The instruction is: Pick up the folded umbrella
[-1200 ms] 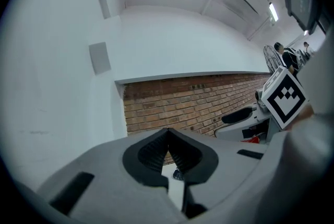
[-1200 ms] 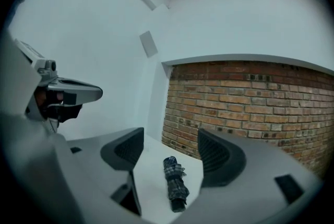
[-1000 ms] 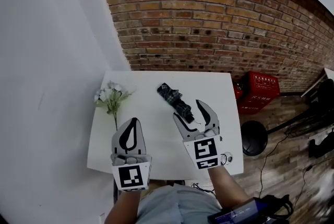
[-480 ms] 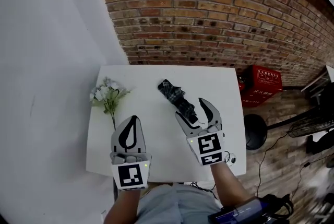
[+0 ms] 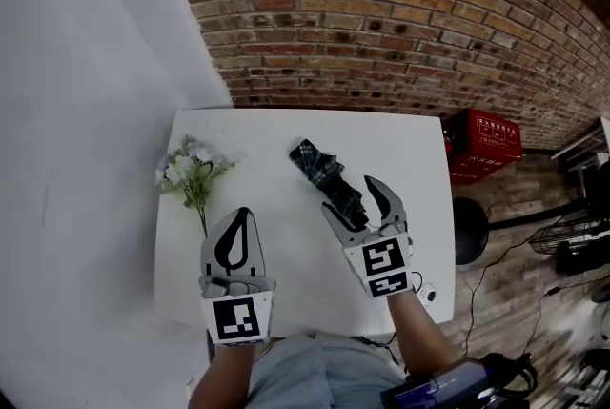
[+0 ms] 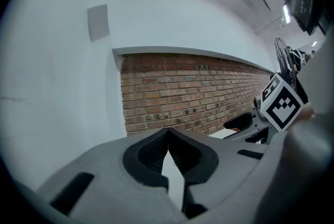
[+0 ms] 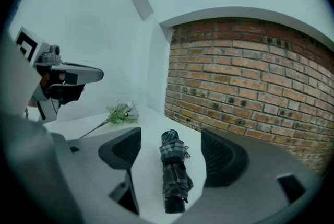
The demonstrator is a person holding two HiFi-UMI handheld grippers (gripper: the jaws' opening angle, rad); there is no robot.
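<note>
On the white rectangular table (image 5: 286,132), which stands against a red brick wall (image 5: 400,26), a small bunch of white flowers with green stems (image 5: 191,171) lies near the left edge. Just right of it, the left gripper (image 5: 244,213) hovers over the tabletop with its grey jaws pressed together at the tips and nothing between them. Further right, the folded dark plaid umbrella (image 5: 322,173) lies flat on the table, slanting from the middle toward the near right. Its nearer end sits between the wide-spread jaws of the right gripper (image 5: 350,197), which have just been opening; neither pad touches the fabric. A red plastic crate (image 5: 488,142) stands on the floor beyond the table's right edge.
</note>
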